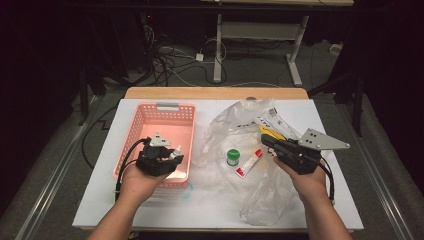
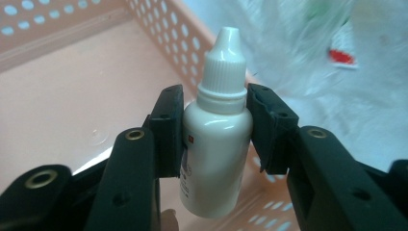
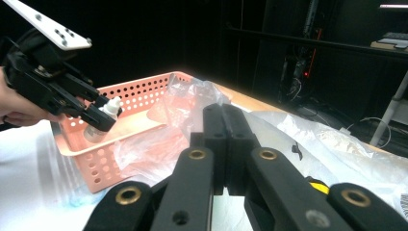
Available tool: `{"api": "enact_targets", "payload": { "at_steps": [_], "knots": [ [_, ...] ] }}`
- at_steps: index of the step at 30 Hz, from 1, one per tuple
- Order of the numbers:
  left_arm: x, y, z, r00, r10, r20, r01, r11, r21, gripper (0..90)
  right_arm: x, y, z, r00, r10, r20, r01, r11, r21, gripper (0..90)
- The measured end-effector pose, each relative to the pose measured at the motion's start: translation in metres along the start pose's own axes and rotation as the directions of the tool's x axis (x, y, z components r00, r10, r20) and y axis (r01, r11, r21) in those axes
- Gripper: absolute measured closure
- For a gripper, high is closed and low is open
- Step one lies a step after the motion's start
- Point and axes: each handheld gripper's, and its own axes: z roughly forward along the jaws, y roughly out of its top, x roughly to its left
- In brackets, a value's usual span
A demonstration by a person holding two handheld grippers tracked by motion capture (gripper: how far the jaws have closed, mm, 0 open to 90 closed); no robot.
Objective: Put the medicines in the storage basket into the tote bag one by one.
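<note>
White plastic dropper bottle (image 2: 216,130) pinched between the pads of the left gripper (image 2: 215,127), jaws pressed on both sides of its body just under the ribbed cap. Bottle is upright relative to the jaws, nozzle pointing away from the hand. Label partly visible, print too small to read.

High view: left gripper (image 1: 172,157) sits over the near right corner of the pink basket (image 1: 145,120), bottle (image 1: 175,151) above the basket's inner floor, close to the right wall. Basket perforated, on the left half of the white table (image 1: 125,200).

Right gripper (image 1: 265,141): jaws pressed together, nothing between them. In its own view the two pads (image 3: 223,139) meet flat. It hovers over a crumpled clear plastic bag (image 1: 235,125) spread across the right half of the table, touching the basket's right side.

On the bag, between the two grippers: a small green-capped jar (image 1: 232,157) and a red-and-white tube (image 1: 249,163), just beside each other. Something yellow (image 1: 272,132) lies near the tips of the right gripper, partly hidden.

Right gripper view also shows the left gripper (image 3: 103,120) with the bottle (image 3: 103,118) at the basket's rim (image 3: 144,86).
</note>
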Motion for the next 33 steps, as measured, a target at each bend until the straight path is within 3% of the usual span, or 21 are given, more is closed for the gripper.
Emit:
{"api": "enact_targets", "payload": {
  "at_steps": [11, 16, 29, 33],
  "knots": [
    [-0.032, 0.014, -0.015, 0.9969, 0.065, 0.044, -0.062, 0.9949, -0.080, 58.2, 0.001, 0.000, 0.001, 1.0000, -0.006, 0.005, 0.006, 1.000, 0.000, 90.0],
    [-0.050, 0.019, -0.014, 0.9916, 0.099, 0.083, -0.089, 0.9897, -0.112, 58.2, 0.001, 0.000, 0.000, 1.0000, -0.001, 0.001, 0.001, 1.000, -0.001, 90.0],
    [-0.099, 0.031, 0.025, 0.9704, 0.165, 0.177, -0.149, 0.9838, -0.100, 58.2, 0.000, 0.002, -0.002, 1.0000, -0.007, 0.002, 0.007, 1.000, -0.014, 90.0],
    [-0.109, 0.034, 0.043, 0.9672, 0.180, 0.179, -0.167, 0.9822, -0.086, 58.2, 0.000, 0.002, -0.002, 1.0000, -0.006, 0.003, 0.006, 1.000, -0.014, 90.0]
  ]
}}
